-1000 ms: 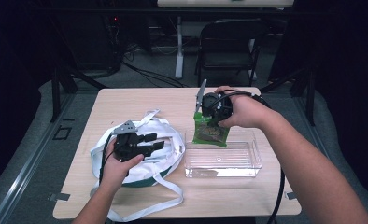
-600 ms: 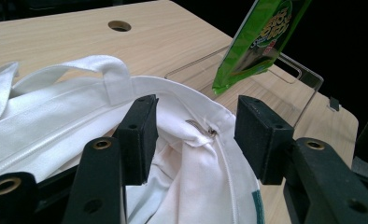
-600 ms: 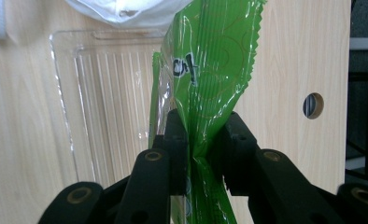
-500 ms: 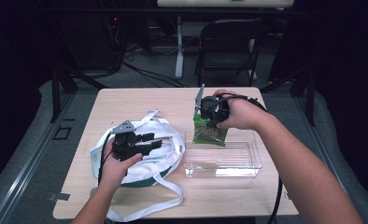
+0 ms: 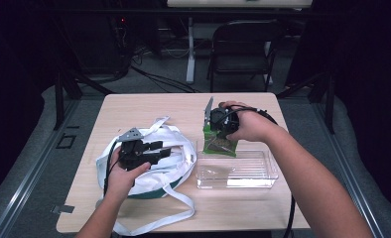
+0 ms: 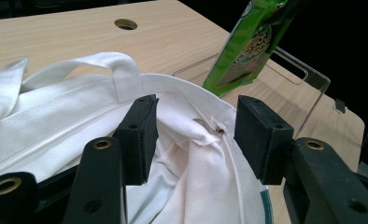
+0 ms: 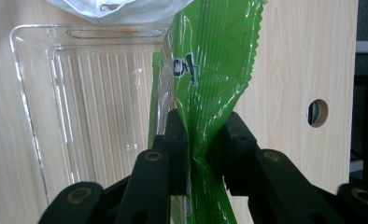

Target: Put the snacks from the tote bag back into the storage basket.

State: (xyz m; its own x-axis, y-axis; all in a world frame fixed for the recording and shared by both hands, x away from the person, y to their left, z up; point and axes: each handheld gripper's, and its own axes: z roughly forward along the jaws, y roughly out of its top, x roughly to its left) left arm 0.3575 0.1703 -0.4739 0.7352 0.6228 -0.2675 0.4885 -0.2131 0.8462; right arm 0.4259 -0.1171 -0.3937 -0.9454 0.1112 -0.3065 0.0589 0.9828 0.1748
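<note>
A white cloth bag (image 5: 171,166) with long straps lies on the left of the wooden table (image 5: 149,111). My left gripper (image 5: 160,151) hovers over its mouth, open. In the left gripper view the jaws (image 6: 196,135) stand apart on either side of the bag's rim and a small metal zipper pull (image 6: 211,129), not pressing on them. My right gripper (image 5: 214,130) is shut on a green snack packet (image 5: 222,144), which hangs with its lower end in the back left corner of a clear plastic tray (image 5: 255,173). In the right gripper view, the pads (image 7: 203,140) pinch the packet (image 7: 215,60) above the tray (image 7: 79,93).
A round cable hole (image 7: 317,112) pierces the tabletop behind the tray. A dark folding chair (image 5: 243,44) stands beyond the table's far edge. The bag's straps (image 5: 154,223) trail toward the front edge.
My right hand has lowered the green packet toward the clear tray. The left gripper has stayed over the bag.
</note>
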